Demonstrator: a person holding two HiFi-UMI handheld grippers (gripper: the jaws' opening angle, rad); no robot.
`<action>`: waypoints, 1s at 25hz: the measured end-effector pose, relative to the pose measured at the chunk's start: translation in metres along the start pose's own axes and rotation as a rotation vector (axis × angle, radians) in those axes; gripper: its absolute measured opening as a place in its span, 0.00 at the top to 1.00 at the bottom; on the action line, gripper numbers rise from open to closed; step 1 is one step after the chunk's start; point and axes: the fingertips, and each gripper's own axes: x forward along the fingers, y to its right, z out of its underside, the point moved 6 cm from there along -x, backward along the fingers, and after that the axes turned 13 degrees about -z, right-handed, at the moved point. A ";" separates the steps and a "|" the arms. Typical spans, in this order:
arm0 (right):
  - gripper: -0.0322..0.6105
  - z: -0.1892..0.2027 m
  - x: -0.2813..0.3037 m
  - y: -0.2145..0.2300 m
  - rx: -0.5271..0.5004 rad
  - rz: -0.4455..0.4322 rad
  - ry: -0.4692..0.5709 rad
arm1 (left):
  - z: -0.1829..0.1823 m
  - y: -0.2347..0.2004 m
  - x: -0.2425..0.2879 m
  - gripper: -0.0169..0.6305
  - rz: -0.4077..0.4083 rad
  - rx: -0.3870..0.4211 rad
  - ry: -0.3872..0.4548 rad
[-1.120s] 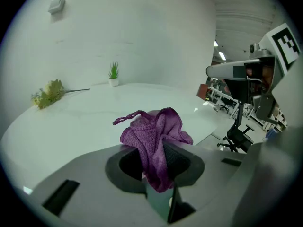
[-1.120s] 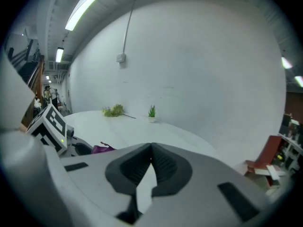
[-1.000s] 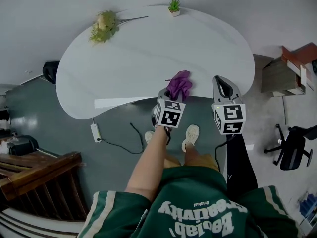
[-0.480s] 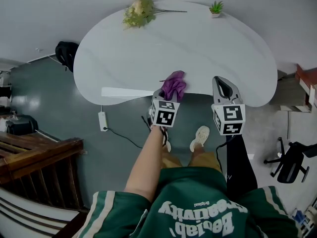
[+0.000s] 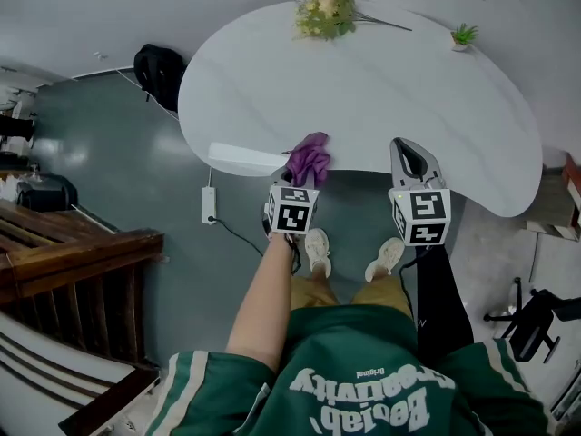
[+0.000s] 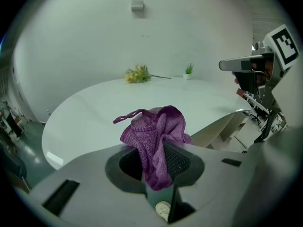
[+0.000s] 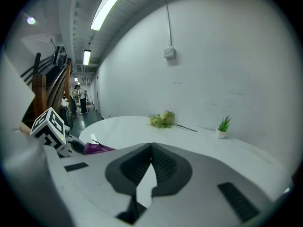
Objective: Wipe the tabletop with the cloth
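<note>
Left gripper, fingers clenched on purple cloth, we are sliding it leftward along desk near edge, right gripper fingers pressed together, empty.

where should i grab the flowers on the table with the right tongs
Take the flowers by the bare stem, not the blooms. They lie flat on the table with the thin stem trailing out sideways, so come straight down from above, right tongs opened across the stem.

Cloth partly hidden (between jaws), chair cropped
</note>
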 end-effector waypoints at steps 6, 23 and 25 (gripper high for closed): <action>0.94 -0.020 0.046 -0.051 -0.025 -0.053 0.008 | 0.026 -0.068 -0.007 0.83 -0.033 -0.046 -0.013; 0.94 -0.052 0.078 -0.105 -0.054 -0.046 0.027 | 0.102 -0.233 -0.053 0.83 -0.337 -0.160 -0.060; 0.94 -0.057 0.070 -0.101 -0.046 -0.030 0.042 | 0.092 -0.229 -0.054 0.84 -0.336 -0.133 -0.027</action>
